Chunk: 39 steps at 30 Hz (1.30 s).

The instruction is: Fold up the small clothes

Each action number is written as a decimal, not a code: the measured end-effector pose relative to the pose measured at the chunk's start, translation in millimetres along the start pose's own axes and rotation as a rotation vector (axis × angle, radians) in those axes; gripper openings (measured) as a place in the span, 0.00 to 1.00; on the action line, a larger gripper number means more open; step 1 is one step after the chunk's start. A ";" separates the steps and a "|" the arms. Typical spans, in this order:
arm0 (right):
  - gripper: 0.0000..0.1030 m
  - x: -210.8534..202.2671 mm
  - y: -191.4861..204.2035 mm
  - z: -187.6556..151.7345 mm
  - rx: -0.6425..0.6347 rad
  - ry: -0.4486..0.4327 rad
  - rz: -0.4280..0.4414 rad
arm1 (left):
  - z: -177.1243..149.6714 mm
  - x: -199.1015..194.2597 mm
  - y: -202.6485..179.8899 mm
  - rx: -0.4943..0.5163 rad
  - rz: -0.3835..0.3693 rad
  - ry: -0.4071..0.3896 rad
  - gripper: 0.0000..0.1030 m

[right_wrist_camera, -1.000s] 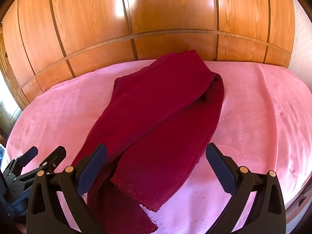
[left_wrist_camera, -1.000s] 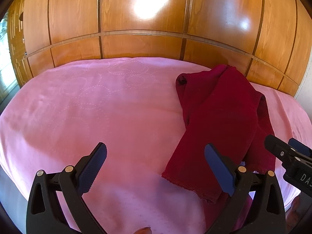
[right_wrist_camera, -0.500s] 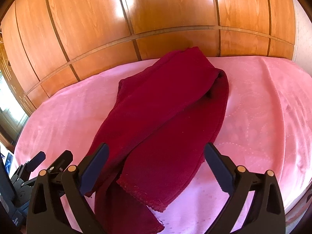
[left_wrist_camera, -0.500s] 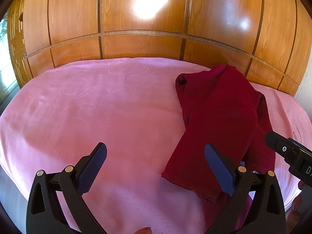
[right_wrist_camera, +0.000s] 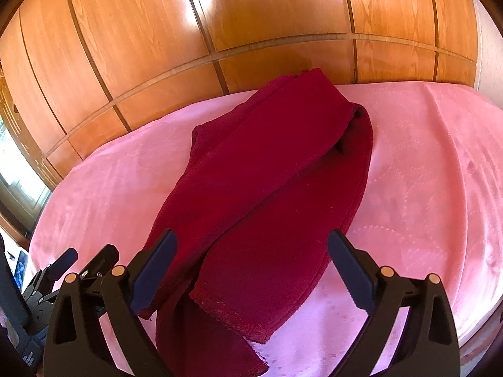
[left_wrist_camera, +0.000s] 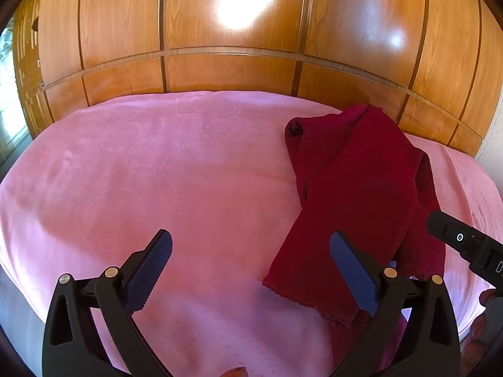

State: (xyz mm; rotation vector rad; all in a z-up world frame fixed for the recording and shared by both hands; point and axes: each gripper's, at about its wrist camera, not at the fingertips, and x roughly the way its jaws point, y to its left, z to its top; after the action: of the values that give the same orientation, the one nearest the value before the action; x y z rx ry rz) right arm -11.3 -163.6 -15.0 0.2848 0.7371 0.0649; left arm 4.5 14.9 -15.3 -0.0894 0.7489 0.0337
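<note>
A dark red knitted garment (right_wrist_camera: 270,188) lies loosely doubled over on a pink bedspread (right_wrist_camera: 424,163), running from the near edge toward the wooden wall. In the left wrist view the garment (left_wrist_camera: 355,194) lies on the right half of the bedspread (left_wrist_camera: 157,172). My left gripper (left_wrist_camera: 251,260) is open and empty, above the bedspread just left of the garment's near hem. My right gripper (right_wrist_camera: 251,260) is open and empty, above the garment's near end. The left gripper also shows at the lower left of the right wrist view (right_wrist_camera: 81,264).
A glossy wooden panelled wall (left_wrist_camera: 235,31) rises right behind the bed. The right gripper's body (left_wrist_camera: 465,248) juts in at the right of the left wrist view. A bright window (right_wrist_camera: 12,163) lies at far left. The bed's near edge drops off below both grippers.
My right gripper has moved forward and lower over the garment and tilted, so the garment looks larger. The left gripper has barely moved. Both stay open.
</note>
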 end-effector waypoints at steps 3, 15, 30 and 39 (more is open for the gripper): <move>0.74 5.7 -4.2 0.8 0.020 0.028 0.028 | -1.2 1.7 2.5 0.000 -0.001 0.007 0.96; 0.59 53.4 -32.7 22.0 0.229 0.140 0.150 | -18.1 4.0 41.6 -0.029 -0.081 0.020 0.96; 0.10 53.3 -41.3 52.6 0.079 0.073 0.158 | -29.3 5.6 35.9 0.022 -0.194 0.116 0.96; 0.08 6.9 -141.1 82.5 0.090 -0.061 -0.154 | -39.7 3.4 0.6 0.117 -0.382 0.179 0.96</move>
State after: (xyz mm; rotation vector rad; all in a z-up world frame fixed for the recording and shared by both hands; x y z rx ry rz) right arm 43.3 -317.2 -0.8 0.3135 0.7007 -0.1224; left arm -20.0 11.8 -46.6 -0.1242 0.9008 -0.3856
